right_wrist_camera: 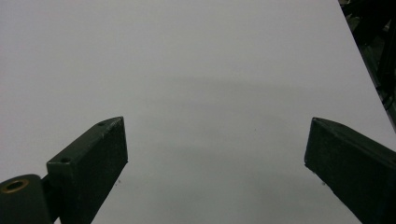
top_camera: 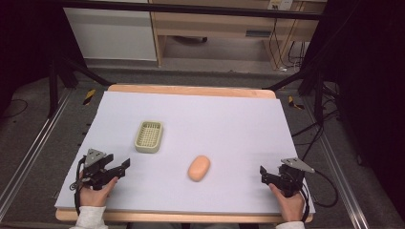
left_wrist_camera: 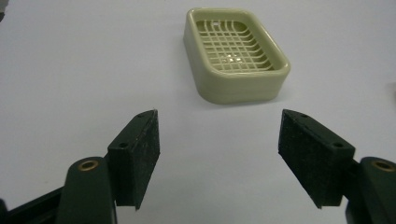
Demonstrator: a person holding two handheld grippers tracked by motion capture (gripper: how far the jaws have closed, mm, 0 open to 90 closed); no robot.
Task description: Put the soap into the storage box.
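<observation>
Left gripper (left_wrist_camera: 218,154) wide before green soap dish (left_wrist_camera: 236,53), right gripper (right_wrist_camera: 215,158) wide over bare white sheet (right_wrist_camera: 196,70).

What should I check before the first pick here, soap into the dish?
1. Left gripper open, nothing between the fingers: ok.
2. Right gripper open, nothing held: ok.
3. Soap dish upright, grid inside bare: ok.
4. Soap bar lying free on the white sheet, apart from the dish: ok.
5. Soap ahead of the right gripper in its own view: not ok, bare sheet lies ahead.
6. Whether the soap is slippery or wet: cannot tell.
</observation>
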